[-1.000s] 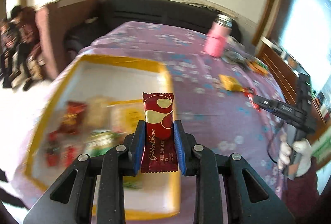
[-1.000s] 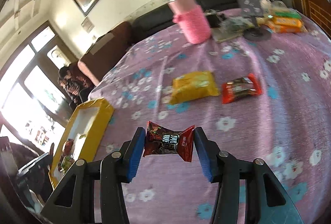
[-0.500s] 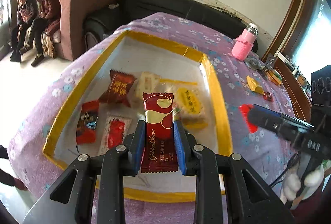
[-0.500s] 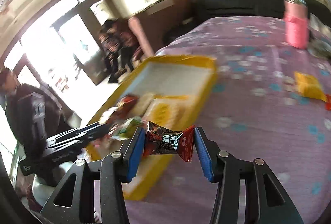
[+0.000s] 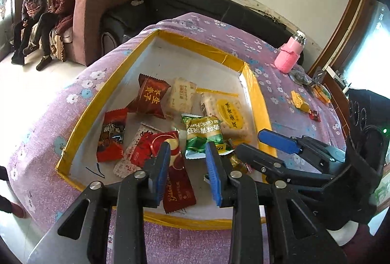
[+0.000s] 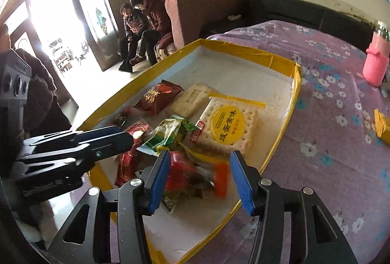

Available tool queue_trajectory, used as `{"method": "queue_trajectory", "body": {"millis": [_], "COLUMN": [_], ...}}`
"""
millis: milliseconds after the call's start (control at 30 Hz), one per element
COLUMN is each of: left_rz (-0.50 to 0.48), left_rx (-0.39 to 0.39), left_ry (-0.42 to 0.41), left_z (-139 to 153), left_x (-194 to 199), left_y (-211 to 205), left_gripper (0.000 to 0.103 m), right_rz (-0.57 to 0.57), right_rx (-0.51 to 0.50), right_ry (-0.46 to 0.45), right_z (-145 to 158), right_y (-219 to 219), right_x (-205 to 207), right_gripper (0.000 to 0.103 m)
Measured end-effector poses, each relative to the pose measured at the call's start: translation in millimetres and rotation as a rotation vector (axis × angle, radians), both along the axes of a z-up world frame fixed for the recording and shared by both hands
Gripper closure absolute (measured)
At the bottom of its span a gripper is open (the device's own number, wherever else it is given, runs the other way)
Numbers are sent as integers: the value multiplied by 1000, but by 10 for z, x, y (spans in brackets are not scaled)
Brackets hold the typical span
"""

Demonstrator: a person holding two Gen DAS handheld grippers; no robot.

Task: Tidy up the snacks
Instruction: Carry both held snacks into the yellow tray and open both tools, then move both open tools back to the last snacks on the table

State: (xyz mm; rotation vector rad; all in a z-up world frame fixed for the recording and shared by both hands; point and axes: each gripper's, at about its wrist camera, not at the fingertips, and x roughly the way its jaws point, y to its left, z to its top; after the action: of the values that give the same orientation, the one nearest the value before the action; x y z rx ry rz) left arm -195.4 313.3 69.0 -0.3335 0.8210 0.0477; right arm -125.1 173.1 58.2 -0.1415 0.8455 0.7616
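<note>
A white tray with a yellow rim (image 5: pixel 258 103) (image 6: pixel 295 83) lies on the purple flowered cloth and holds several snack packs. My left gripper (image 5: pixel 189 166) is open above its near end; the dark red Golden Crown bar (image 5: pixel 178 183) lies loose on the tray floor below the fingers. My right gripper (image 6: pixel 199 176) is open over the tray's near right part; the red and black candy (image 6: pixel 192 176) is blurred between the fingers, free of them. The right gripper also shows in the left wrist view (image 5: pixel 280 144), the left one in the right wrist view (image 6: pixel 104 139).
Outside the tray, a yellow pack (image 5: pixel 301 103) (image 6: pixel 382 125) and a small red pack (image 5: pixel 314 115) lie on the cloth. A pink bottle (image 5: pixel 290 56) (image 6: pixel 376 61) stands at the far right. People sit on a sofa (image 6: pixel 143 27) beyond the table.
Both grippers have opened over the tray. The Golden Crown bar has dropped from the left one onto the tray, and the red candy has left the right one's fingers.
</note>
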Motion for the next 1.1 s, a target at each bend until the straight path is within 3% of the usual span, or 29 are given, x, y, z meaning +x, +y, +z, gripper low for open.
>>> {"method": "queue_trajectory", "body": {"millis": [133,233,433,767,1100], "left_rz": [19,28,-30,-101,-162], "left_rx": [32,65,119,287,363], "left_ry": [-11,-21,-21,-37,-54], "left_z": [68,126,207,386,495], "left_x": [-20,-30,-33,-137,-260], "left_y": [-44,-120,-441,-1055,-1473], "left_gripper": [42,29,28,28,28], "right_rz": [-7,-24,-101,-288,-403], "right_rx": [24,48,93,116,140], "right_ry": [-5,-10,-11,-1,-14], "right_z": [54,118,219,213,251], "right_y": [-49,-156,-570,-1522,-2167], "right_x": [-15,-16,-33,-119,-328], "right_gripper": [46,45,43,40,38]}}
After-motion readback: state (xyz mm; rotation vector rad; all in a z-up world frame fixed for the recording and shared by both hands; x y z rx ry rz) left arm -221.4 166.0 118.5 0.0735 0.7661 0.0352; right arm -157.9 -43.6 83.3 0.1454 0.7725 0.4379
